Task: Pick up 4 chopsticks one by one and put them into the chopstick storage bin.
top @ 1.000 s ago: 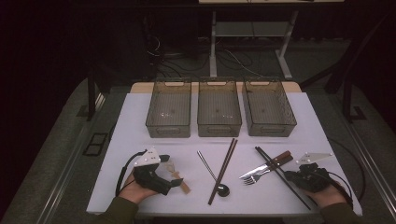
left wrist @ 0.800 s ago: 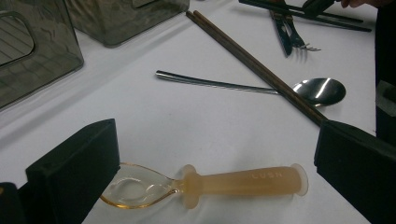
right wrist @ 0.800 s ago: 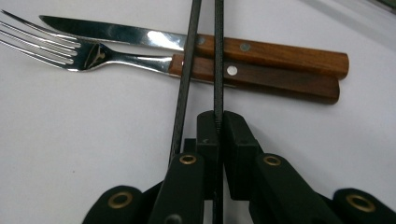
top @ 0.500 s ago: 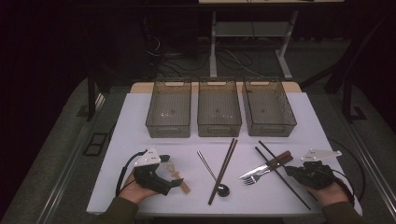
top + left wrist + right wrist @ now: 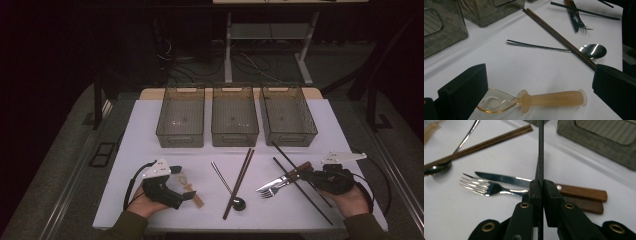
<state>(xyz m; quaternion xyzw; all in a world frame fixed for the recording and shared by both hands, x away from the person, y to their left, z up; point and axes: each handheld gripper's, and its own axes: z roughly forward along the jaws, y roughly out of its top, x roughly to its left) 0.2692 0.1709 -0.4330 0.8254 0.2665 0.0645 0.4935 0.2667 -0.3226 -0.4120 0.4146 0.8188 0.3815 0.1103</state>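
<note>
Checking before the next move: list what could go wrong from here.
1. The right gripper pinches one black chopstick that lies over the knife and fork; lifting it could tilt it or drag them.
2. The grip looks far from the stick's middle, so it may swing or slip.
3. The left gripper stands open around the amber spoon, which lies close to one jaw; closing could push it aside.

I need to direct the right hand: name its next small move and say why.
Probably lift the black chopstick a little, straight up. The right gripper is already shut on it, and it lies across the knife and fork, so rising first should avoid dragging them.
</note>
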